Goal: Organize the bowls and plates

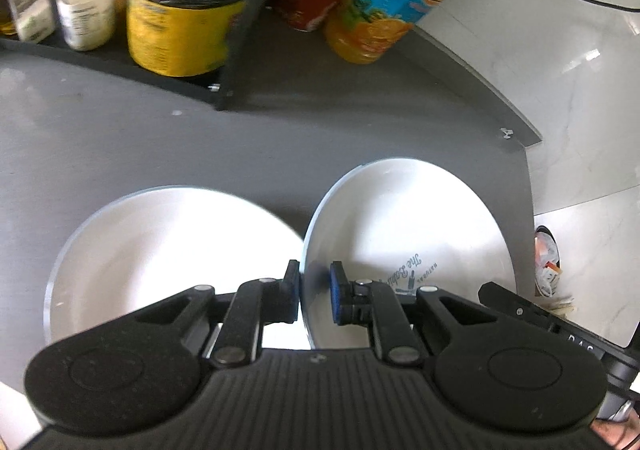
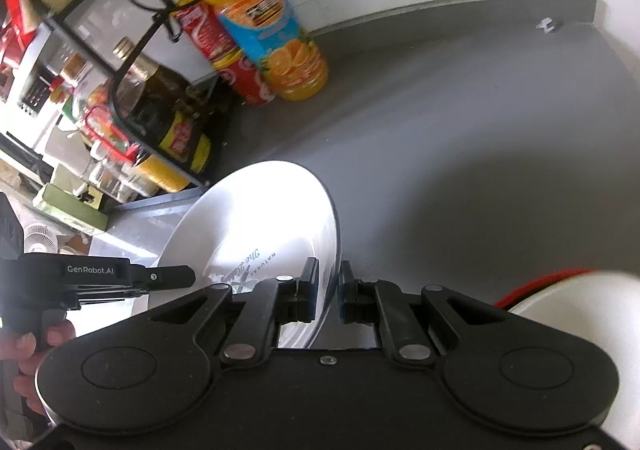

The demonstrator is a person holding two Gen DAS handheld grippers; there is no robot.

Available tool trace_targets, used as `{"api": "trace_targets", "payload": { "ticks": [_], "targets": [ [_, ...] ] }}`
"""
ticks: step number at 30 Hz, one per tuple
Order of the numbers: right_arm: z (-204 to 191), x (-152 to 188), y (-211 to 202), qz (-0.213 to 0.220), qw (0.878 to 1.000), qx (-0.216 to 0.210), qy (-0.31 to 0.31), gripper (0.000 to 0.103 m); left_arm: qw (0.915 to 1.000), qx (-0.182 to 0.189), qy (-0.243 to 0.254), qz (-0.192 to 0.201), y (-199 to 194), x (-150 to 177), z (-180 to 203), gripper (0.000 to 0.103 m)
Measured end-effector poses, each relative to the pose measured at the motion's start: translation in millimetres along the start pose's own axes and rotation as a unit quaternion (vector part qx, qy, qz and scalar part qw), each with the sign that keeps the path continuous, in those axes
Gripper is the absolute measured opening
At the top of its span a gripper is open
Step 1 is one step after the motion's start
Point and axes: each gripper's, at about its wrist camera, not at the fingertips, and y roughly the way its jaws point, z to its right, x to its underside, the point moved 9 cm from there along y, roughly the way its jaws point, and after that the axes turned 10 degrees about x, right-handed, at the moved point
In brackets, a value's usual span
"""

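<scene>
A white bowl with a printed logo [image 1: 408, 234] is tilted up over the grey counter [image 1: 280, 138]. Its rim runs between the fingers of my left gripper [image 1: 315, 292], which stand slightly apart around it: the outer pad sits at the rim and a small gap shows on the inner side. The same printed bowl [image 2: 256, 226] appears in the right wrist view, where my right gripper [image 2: 329, 292] is shut on its opposite rim. A plain white bowl [image 1: 172, 250] lies beside it on the counter. The left gripper [image 2: 172, 277] reaches the printed bowl's far edge.
An orange juice bottle [image 2: 256, 14] and red cola cans [image 2: 236, 62] stand at the back by the wall. A black rack [image 1: 120, 66] holds jars and a yellow tin [image 1: 180, 34]. A blurred white object with a red edge [image 2: 580, 310] lies at the lower right. A hand [image 2: 32, 350] holds the left gripper.
</scene>
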Motion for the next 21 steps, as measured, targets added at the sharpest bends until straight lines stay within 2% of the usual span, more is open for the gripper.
{"api": "trace_targets", "payload": {
  "ticks": [9, 21],
  "targets": [
    [-31, 21, 2, 0.004, 1.000, -0.006, -0.002, 0.010, 1.0000, -0.003, 0.001, -0.001, -27, 7, -36, 0.012],
    [-61, 53, 14, -0.005, 1.000, -0.002, 0.001, 0.010, 0.9999, -0.005, -0.007, -0.011, -41, 23, -80, 0.012]
  ]
}}
